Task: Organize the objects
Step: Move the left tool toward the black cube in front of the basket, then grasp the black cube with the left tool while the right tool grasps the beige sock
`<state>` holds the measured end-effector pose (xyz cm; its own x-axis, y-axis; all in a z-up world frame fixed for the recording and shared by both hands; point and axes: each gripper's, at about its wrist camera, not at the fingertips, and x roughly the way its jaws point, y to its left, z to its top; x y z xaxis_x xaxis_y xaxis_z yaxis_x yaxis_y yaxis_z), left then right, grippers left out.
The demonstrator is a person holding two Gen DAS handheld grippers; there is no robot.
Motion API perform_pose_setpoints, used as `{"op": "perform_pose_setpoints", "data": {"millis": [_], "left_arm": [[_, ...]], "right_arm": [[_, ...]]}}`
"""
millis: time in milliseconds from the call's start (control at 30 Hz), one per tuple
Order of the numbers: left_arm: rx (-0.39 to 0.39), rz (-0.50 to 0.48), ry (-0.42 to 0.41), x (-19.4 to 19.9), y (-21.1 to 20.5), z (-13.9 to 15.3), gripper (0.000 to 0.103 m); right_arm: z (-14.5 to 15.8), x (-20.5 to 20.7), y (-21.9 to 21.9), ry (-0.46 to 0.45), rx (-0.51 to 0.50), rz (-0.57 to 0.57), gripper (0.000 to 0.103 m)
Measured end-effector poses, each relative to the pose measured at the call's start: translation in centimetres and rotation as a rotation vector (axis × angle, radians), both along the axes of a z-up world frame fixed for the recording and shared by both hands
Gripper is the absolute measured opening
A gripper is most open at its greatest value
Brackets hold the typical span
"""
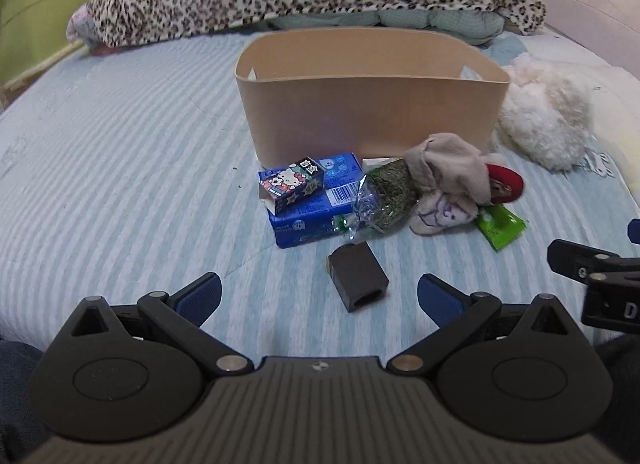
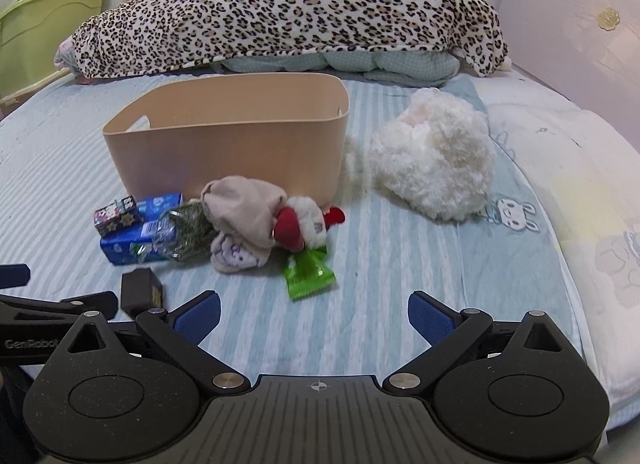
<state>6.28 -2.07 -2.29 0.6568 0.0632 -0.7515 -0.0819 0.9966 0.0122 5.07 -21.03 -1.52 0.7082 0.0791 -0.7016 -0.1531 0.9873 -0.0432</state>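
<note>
Left gripper (image 1: 319, 296) stands wide apart and empty, low over the striped bedsheet (image 1: 120, 167). Just ahead of it lies a small black box (image 1: 359, 276), clear of the pile. Behind that, a cartoon carton (image 1: 291, 185) rests on a blue pack (image 1: 310, 207), with a foil bag (image 1: 384, 195), a sock (image 1: 448, 179) and a green sachet (image 1: 500, 228) crowding the tan bin's (image 1: 372, 115) front wall. Right gripper (image 2: 314, 316) is likewise spread and holding nothing. Recommended: take the black box first (it is isolated), closing squarely across its narrow sides, then lift well above the bin rim before release.
</note>
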Motion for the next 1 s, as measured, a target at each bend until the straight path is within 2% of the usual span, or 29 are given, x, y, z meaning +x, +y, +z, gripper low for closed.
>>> {"op": "perform_pose_setpoints", "data": {"millis": [233, 433, 533, 600, 700, 900, 1000], "left_arm": [[-0.019, 0.032, 0.059, 3.2, 0.5, -2.3, 0.103], [-0.068, 0.044, 0.109, 4.5, 1.2, -4.1, 0.103], [-0.085, 0.041, 0.121, 4.7, 1.4, -4.4, 0.103], [-0.089, 0.032, 0.121, 4.7, 1.4, -4.5, 0.094], [-0.086, 0.01, 0.139, 4.7, 1.2, -4.8, 0.092], [-0.083, -0.009, 0.15, 4.8, 1.3, -5.1, 0.087], [-0.079, -0.017, 0.149, 4.8, 1.4, -4.9, 0.078]], "right_arm": [[-1.0, 2.8, 0.1, -0.017, 0.006, 0.022, 0.101], [-1.7, 4.4, -0.2, -0.04, 0.062, 0.024, 0.089], [-1.4, 4.7, 0.1, -0.075, 0.078, 0.051, 0.087], [-1.1, 5.0, 0.5, -0.096, 0.075, 0.073, 0.086], [-0.9, 5.8, 1.3, -0.106, 0.088, 0.108, 0.084], [-1.7, 7.6, 3.2, -0.067, 0.082, 0.162, 0.074], [-2.4, 8.0, 4.2, -0.047, 0.065, 0.177, 0.068]]}}
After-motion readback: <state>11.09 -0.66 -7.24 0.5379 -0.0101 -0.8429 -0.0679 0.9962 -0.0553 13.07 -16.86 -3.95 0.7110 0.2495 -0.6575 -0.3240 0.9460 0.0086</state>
